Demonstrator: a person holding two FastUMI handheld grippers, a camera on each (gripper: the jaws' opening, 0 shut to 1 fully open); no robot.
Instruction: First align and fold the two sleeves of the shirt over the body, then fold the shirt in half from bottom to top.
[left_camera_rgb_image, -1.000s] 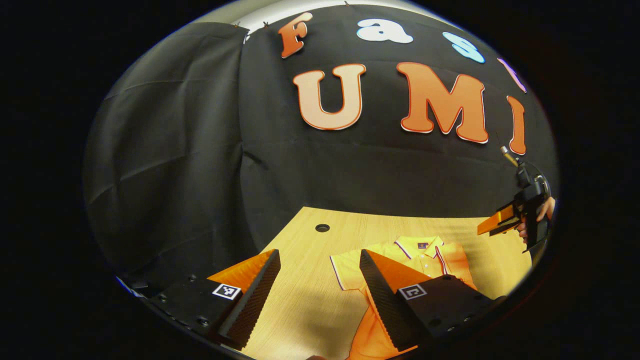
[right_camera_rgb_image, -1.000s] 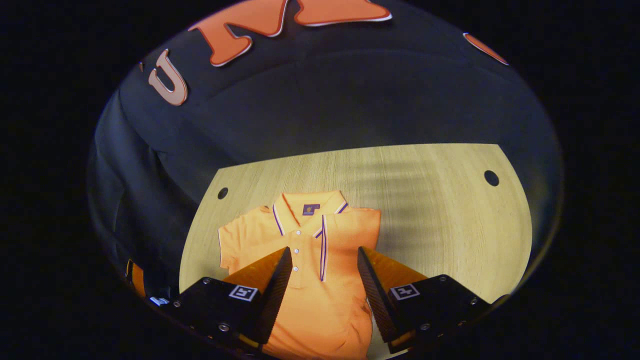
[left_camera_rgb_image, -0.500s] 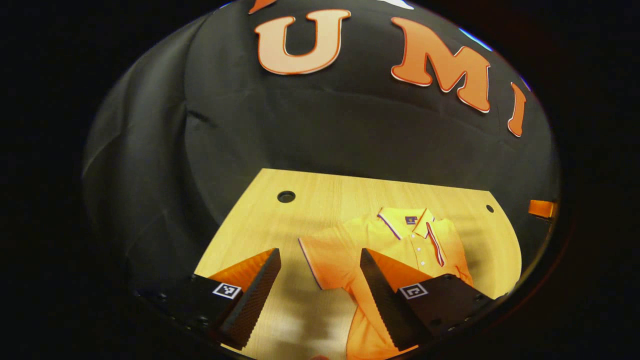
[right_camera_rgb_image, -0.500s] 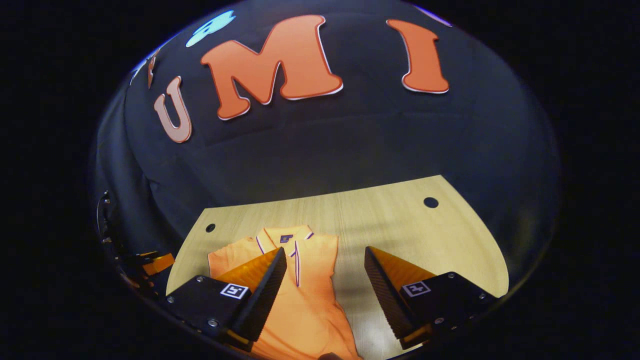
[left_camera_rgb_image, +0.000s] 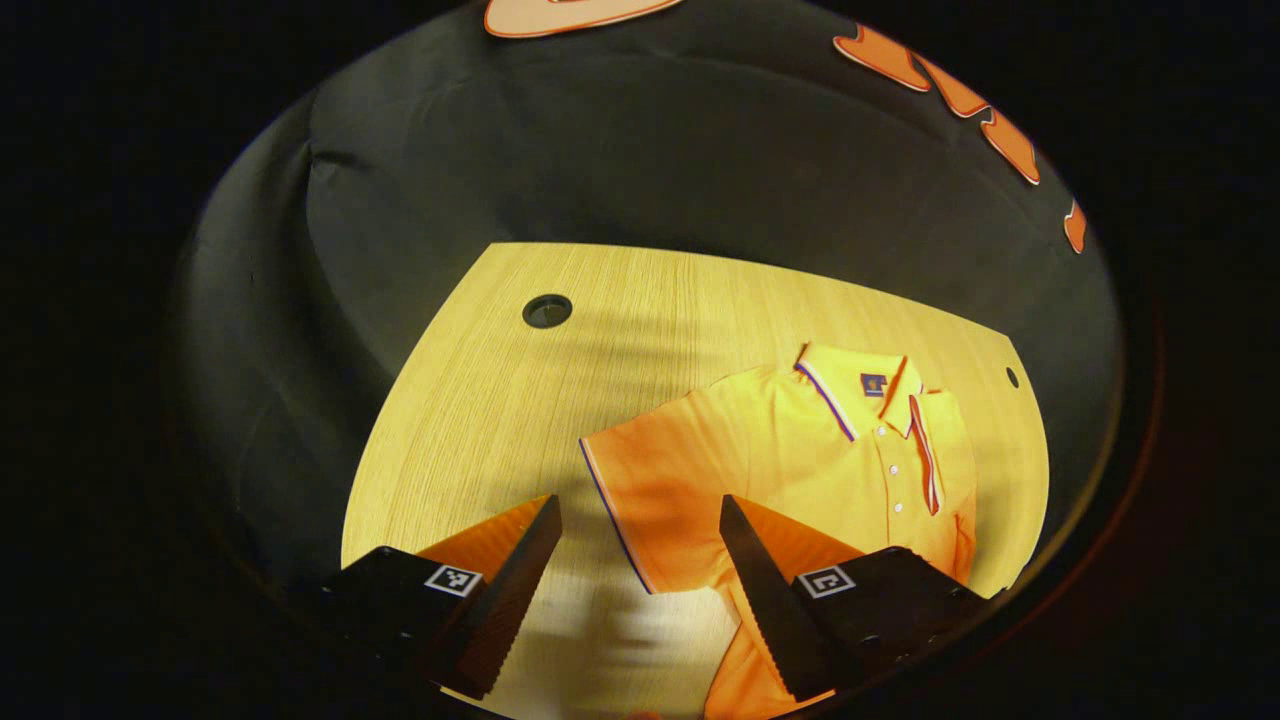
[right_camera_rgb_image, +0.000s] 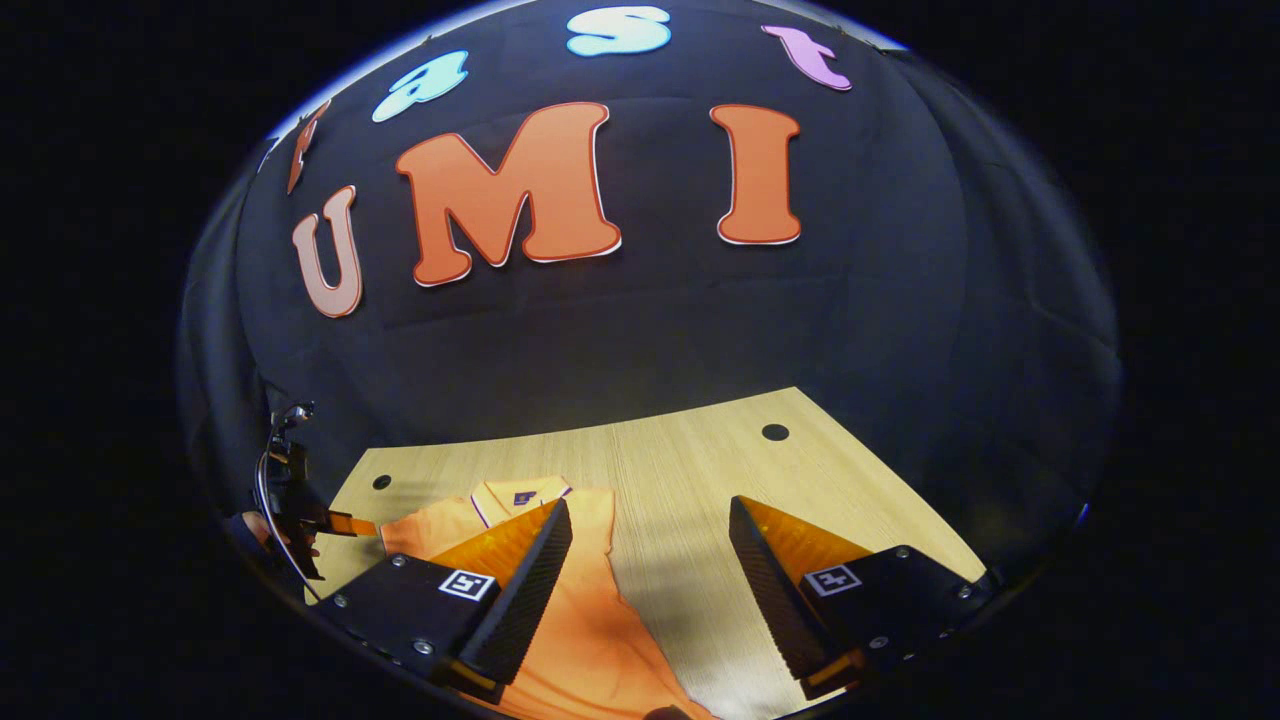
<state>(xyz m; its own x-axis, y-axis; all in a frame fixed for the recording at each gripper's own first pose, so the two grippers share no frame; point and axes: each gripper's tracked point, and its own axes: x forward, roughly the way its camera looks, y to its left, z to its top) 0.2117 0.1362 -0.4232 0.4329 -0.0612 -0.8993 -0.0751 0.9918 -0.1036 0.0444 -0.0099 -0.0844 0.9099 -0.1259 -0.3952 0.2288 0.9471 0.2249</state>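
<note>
An orange polo shirt (left_camera_rgb_image: 800, 460) lies flat on the wooden table (left_camera_rgb_image: 480, 420), collar (left_camera_rgb_image: 860, 385) toward the far side. Its one sleeve (left_camera_rgb_image: 640, 480) is spread out sideways; the other side of the body ends in a straight edge. My left gripper (left_camera_rgb_image: 640, 502) hovers open above that spread sleeve, whose striped hem shows between the fingers. My right gripper (right_camera_rgb_image: 651, 502) is open over the table beside the shirt (right_camera_rgb_image: 590, 620), holding nothing. In the right gripper view the left gripper (right_camera_rgb_image: 335, 522), held by a hand, shows at the far left.
Round cable holes (left_camera_rgb_image: 547, 311) (left_camera_rgb_image: 1012, 377) sit near the table's far corners, also seen as holes (right_camera_rgb_image: 775, 432) (right_camera_rgb_image: 381, 481). Black cloth walls close the table's far and side edges. Bare wood (right_camera_rgb_image: 700, 470) lies to the right of the shirt.
My left gripper has tilted down and moved in over the spread sleeve. My right gripper has drawn back and up, shifting from over the shirt's body to the bare table beside it.
</note>
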